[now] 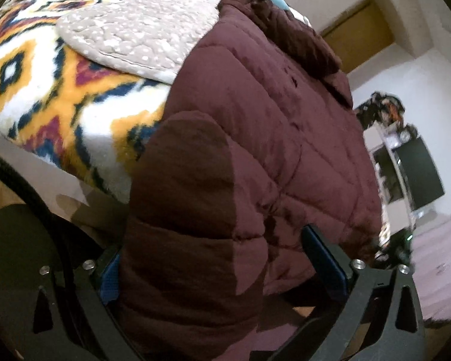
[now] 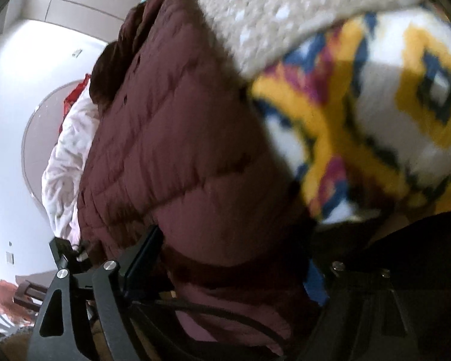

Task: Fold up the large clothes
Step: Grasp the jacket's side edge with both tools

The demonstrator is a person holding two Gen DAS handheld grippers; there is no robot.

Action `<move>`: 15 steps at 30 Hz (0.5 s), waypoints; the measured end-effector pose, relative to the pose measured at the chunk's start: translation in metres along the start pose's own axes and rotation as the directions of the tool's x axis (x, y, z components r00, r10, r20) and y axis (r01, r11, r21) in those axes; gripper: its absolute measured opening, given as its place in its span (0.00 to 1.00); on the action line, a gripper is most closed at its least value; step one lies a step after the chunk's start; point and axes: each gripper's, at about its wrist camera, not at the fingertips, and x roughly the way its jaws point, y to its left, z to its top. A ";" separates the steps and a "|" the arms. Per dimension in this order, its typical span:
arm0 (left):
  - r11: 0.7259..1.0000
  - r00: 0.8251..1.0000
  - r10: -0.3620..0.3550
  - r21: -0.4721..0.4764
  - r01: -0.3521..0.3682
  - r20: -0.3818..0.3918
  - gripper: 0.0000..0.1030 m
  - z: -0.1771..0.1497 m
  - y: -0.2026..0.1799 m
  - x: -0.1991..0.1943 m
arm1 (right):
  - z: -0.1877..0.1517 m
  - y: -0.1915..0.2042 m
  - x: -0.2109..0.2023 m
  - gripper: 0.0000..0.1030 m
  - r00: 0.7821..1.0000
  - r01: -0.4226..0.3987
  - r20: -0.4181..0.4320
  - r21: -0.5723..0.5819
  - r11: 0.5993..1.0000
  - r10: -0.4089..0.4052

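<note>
Through the left wrist camera: a maroon quilted jacket (image 1: 255, 120) spread over a bed, its hem end hanging off the near edge and bulging between the two fingers of the left gripper (image 1: 210, 243). Jaws set wide; blue pad on the picture's left tucked against the jacket's side, blue pad on the right with its inner face bare and the fabric just beside it, so not clamped on the cloth. Beneath and to the left of the jacket, a fleece blanket (image 1: 45, 75) in white, yellow, navy and magenta, with a beige dotted quilt (image 1: 135, 30) lying on top of it and touching the jacket's far edge. Off to the right, a pale wall and a wooden door (image 1: 360, 33), blurred. Through the right wrist camera: the same jacket (image 2: 165, 135) running up the middle, its lower end filling the space between the fingers of the right gripper (image 2: 234, 252). Jaws spread wide around that padded bulk; impossible to tell whether the pads press on it, the right one mostly hidden by fabric. Blanket (image 2: 375, 105) and dotted quilt (image 2: 285, 9) on the right, blurred. Left of the jacket, a crumpled white cloth (image 2: 66, 156) against it.
</note>
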 end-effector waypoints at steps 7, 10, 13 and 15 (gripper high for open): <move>0.999 0.999 0.041 -0.005 -0.041 -0.023 0.33 -0.007 0.000 -0.019 | -0.010 0.020 0.001 0.73 0.999 0.019 -0.043 -0.082 0.996 -0.022; 1.000 0.999 0.031 -0.002 -0.031 -0.009 0.26 -0.003 -0.010 -0.032 | -0.011 0.022 -0.012 0.52 0.997 -0.057 -0.057 -0.066 0.996 0.053; 1.000 1.000 0.021 0.000 -0.021 0.005 0.24 0.002 -0.023 -0.044 | -0.012 0.033 -0.028 0.39 0.986 -0.161 -0.051 -0.043 0.986 0.159; 1.000 1.000 -0.001 -0.002 0.002 0.026 0.23 0.007 -0.032 -0.058 | -0.009 0.050 -0.045 0.36 0.972 -0.233 -0.031 -0.065 0.970 0.231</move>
